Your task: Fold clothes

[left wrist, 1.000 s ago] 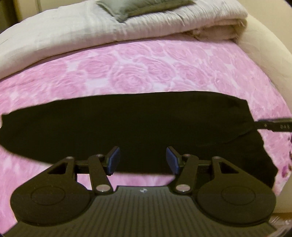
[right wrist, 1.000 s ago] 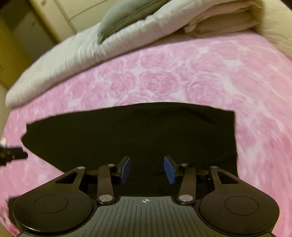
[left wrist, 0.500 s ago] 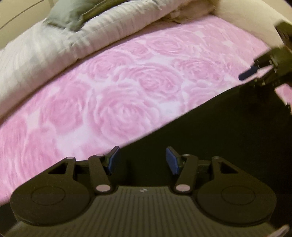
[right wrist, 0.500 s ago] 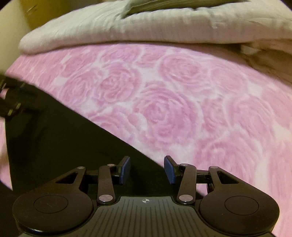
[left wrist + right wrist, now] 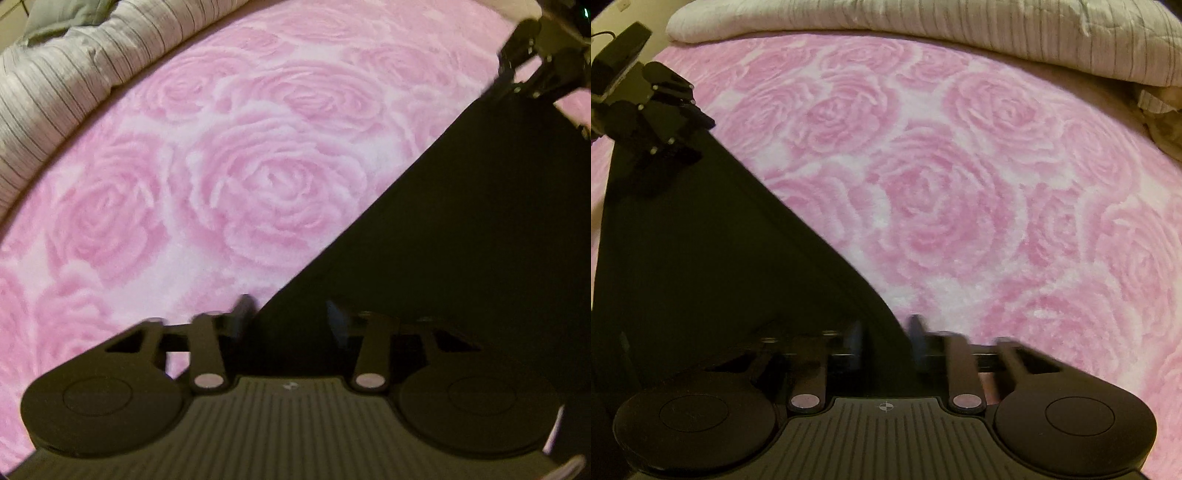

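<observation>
The black garment [image 5: 461,240] lies flat on the bed, on the near part of it, well apart from the far edge. Its straight far hem runs from one gripper to the other, and in both views the cloth reads as one dark sheet with no detail we can make out.

The left gripper [image 5: 290,314] points steeply down at the hem's left end. Its jaws have just been closing but stand apart, blurred. The hem passes between them, with one finger over the blanket [image 5: 258,166] and the other over the cloth. We see no pad pressing on the fabric.

The right gripper [image 5: 884,338] points down at the hem's other end. Its jaws have just been closing too, and they stand closer together than the left ones. The edge of the garment runs up between them. The fingers are smeared with motion, so we cannot tell whether the pads already pinch the cloth.

Each view catches the other gripper at the far end of the hem, low over the cloth.

Under the garment is the pink blanket, patterned with large roses. It covers the bed out to its left edge, where a pale strip shows beyond it. Along the far edge lies a bulky striped quilt [image 5: 55,92], grey-beige. A grey-green pillow [image 5: 62,18] rests on top of it.
</observation>
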The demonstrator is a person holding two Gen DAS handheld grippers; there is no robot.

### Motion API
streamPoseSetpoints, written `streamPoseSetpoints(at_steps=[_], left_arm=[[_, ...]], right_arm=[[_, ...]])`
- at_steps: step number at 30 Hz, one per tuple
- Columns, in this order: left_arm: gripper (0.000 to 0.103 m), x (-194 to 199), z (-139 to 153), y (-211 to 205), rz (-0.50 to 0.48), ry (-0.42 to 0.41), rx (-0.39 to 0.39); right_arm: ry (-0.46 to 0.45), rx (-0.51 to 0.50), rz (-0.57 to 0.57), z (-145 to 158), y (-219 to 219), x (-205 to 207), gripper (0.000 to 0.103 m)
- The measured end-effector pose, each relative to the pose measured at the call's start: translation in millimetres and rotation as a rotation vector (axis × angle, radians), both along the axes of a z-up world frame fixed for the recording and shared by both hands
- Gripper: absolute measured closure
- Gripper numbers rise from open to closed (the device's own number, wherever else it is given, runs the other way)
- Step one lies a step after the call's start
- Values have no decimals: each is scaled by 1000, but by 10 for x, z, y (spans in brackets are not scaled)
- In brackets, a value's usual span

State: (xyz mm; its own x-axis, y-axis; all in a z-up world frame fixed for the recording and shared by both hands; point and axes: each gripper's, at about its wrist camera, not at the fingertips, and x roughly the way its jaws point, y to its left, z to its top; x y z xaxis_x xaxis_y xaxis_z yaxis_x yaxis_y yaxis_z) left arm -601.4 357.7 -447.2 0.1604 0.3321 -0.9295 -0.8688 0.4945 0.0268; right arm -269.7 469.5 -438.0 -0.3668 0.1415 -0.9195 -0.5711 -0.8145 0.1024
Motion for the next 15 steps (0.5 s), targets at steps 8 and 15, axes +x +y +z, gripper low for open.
streamPoseSetpoints(at_steps=[8, 15], left_arm=[[100, 229, 505, -713, 103, 37, 218], [100, 632, 1050, -2335, 274, -31, 273]], right_arm=[[-39, 316, 17, 443, -733, -15, 100], [-48, 571, 1, 1059, -2200, 126, 100]])
